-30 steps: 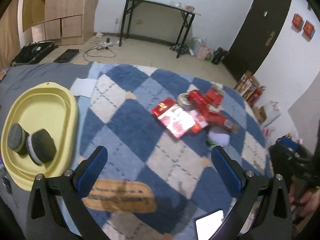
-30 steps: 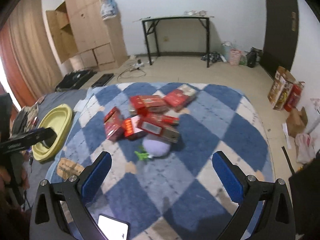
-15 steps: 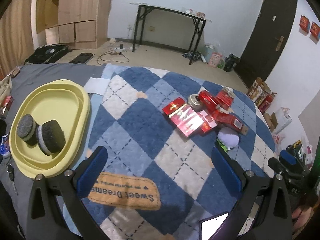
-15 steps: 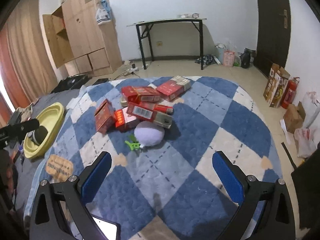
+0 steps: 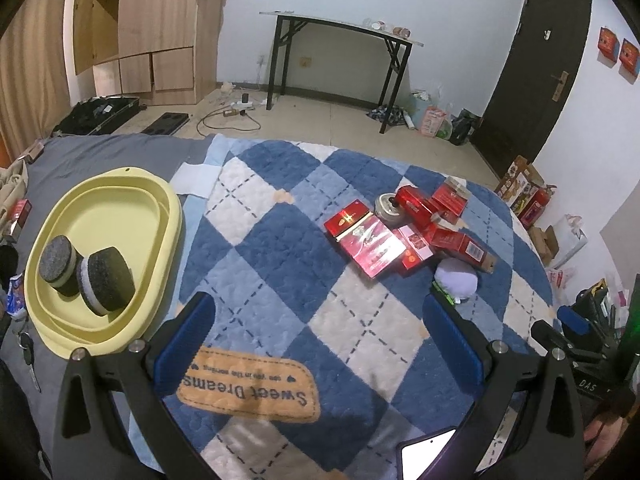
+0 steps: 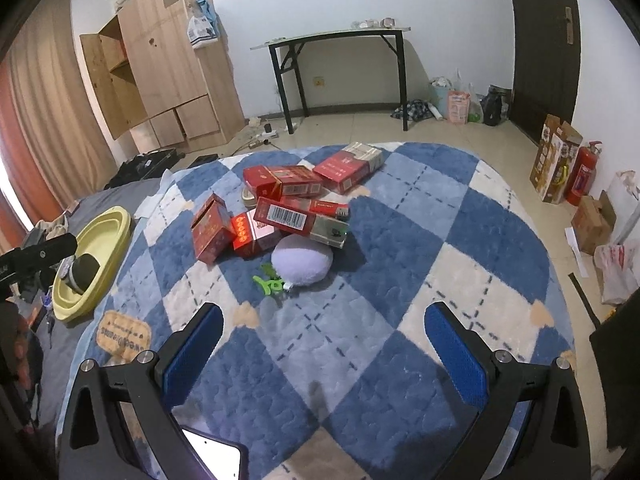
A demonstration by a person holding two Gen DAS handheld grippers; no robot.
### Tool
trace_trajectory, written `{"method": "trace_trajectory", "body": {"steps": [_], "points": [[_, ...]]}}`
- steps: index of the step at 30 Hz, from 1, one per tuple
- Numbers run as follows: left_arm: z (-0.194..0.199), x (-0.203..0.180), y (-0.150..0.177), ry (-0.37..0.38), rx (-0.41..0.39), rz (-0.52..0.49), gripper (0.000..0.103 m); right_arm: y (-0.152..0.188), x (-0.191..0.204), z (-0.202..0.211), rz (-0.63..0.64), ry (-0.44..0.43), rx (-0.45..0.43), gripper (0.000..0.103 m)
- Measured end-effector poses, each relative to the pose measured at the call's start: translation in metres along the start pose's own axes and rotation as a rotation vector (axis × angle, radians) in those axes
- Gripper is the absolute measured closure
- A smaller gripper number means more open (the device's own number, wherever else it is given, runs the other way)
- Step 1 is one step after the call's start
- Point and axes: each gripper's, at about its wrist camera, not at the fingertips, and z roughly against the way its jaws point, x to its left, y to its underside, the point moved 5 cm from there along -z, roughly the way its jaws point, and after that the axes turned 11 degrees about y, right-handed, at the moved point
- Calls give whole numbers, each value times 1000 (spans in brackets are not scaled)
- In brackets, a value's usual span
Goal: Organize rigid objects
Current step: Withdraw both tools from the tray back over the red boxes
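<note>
A pile of red boxes (image 5: 404,228) lies on the blue checked blanket (image 5: 280,280); it also shows in the right wrist view (image 6: 280,208). A round tin (image 5: 386,205) sits among them. A lilac plush (image 6: 302,260) and a green clip (image 6: 270,283) lie at the pile's near edge. A yellow tub (image 5: 100,232) at the left holds two black-and-white round pads (image 5: 86,272). My left gripper (image 5: 320,340) is open and empty above the blanket. My right gripper (image 6: 324,348) is open and empty, short of the plush.
A black table (image 6: 340,64) and a wooden wardrobe (image 6: 160,72) stand by the far wall. Cartons and a fire extinguisher (image 6: 582,172) stand on the floor at the right. A dark door (image 5: 532,80) is at the far right. Keys (image 5: 26,350) lie by the tub.
Both grippers have pulled back and risen, so the pile and tub sit farther off. Both stay open and empty. Nothing on the blanket has moved.
</note>
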Motion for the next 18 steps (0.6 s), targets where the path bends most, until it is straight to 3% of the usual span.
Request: {"method": "trace_trajectory", "body": {"steps": [9,12,18], "points": [[-4,-1,5,0,23,-6,0,1,5,0,-6,-44,10,0],[-2,-5,4,-4,17,-23,0,2,4,-1,11,-1,8,0],[-1,-5,1,12,3,-14,0,1,0,-3,-51,-51,18,0]]}}
